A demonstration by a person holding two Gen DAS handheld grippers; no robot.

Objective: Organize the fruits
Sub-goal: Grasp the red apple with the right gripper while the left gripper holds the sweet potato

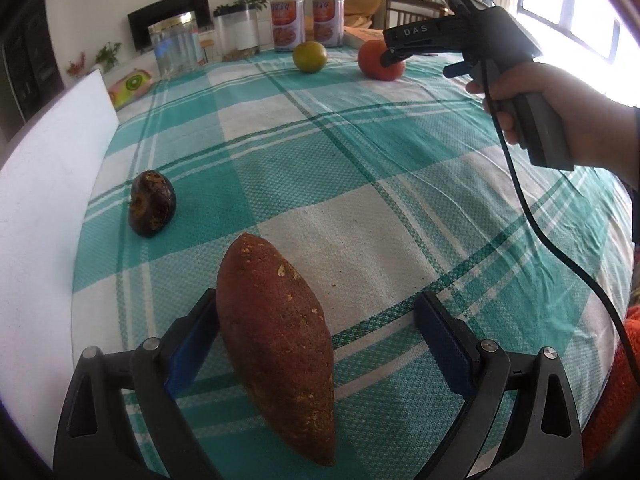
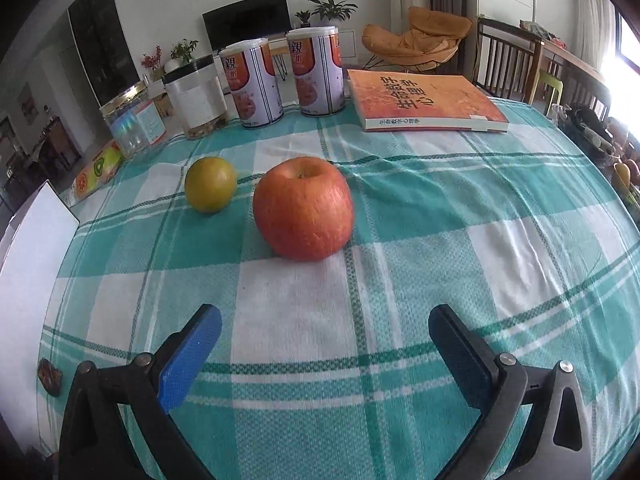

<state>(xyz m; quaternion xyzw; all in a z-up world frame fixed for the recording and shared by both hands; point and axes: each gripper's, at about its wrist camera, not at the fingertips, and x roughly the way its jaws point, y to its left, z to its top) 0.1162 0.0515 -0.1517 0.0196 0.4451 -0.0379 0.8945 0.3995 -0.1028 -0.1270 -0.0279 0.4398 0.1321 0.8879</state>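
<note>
Left wrist view: left tool spread wide over the table, which wears a teal-and-white checked cloth. A sweet potato lies between the fingers, long axis pointing away from the camera, close against the left blue pad, well clear of the right one. Dark purple fruit sits further out to the left, near a white board at the table edge. Far side: green citrus and red apple, with the right tool's fingertips overlapping the apple in this view.

Right wrist view: right tool spread, nothing between its fingers. Apple sits ahead on the cloth, apart from the pads; citrus just left of it and a bit behind. Back row: two printed cans, clear jars, orange book lying flat at the right.
</note>
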